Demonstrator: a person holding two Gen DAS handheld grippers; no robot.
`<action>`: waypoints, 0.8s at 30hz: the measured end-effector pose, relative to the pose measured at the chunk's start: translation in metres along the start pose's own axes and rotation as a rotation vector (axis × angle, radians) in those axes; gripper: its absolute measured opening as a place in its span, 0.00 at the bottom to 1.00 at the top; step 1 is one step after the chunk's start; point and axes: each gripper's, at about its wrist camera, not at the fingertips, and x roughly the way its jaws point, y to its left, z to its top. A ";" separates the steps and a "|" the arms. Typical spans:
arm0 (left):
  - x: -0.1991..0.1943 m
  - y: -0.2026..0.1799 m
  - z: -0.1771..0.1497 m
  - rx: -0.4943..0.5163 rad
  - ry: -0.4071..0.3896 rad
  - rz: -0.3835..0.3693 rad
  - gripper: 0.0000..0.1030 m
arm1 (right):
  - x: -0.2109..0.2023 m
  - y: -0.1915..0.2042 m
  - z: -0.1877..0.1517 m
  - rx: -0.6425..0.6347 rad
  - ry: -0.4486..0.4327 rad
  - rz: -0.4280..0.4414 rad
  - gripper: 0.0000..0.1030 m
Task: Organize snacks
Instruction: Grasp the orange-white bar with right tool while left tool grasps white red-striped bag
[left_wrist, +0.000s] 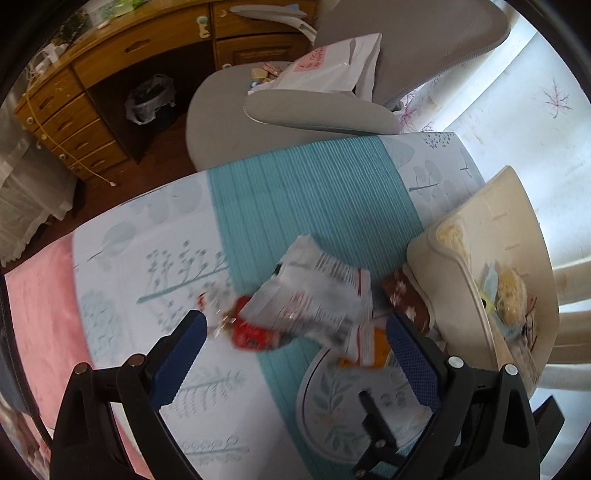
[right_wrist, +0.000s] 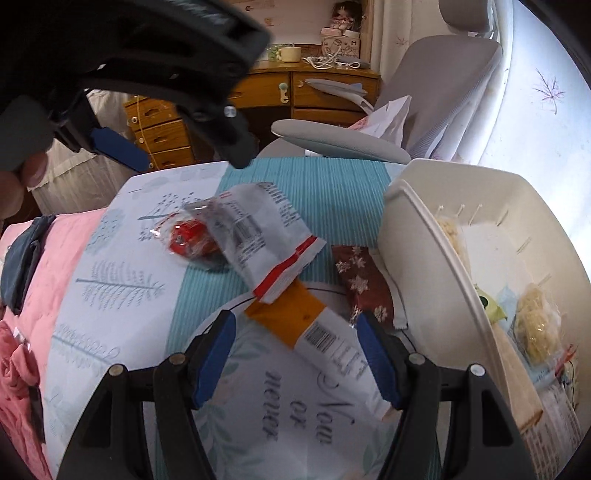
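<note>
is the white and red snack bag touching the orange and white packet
Touching. In the right wrist view the white and red snack bag has its red-striped end lying over the orange end of the orange and white packet.

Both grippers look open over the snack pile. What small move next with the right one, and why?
Probably ease the right gripper down and close on the orange-and-white snack packet. It lies loose between the open jaws, beside the cream plastic basket, which already holds snacks.
</note>
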 end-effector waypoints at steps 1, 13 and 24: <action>0.008 -0.002 0.004 -0.002 0.015 -0.003 0.94 | 0.003 -0.001 0.000 0.004 0.006 0.000 0.67; 0.062 -0.017 0.014 -0.009 0.106 -0.018 0.94 | 0.028 -0.010 -0.005 0.023 0.052 -0.038 0.67; 0.079 -0.018 0.009 -0.067 0.140 -0.072 0.75 | 0.038 -0.026 -0.010 0.100 0.117 0.010 0.65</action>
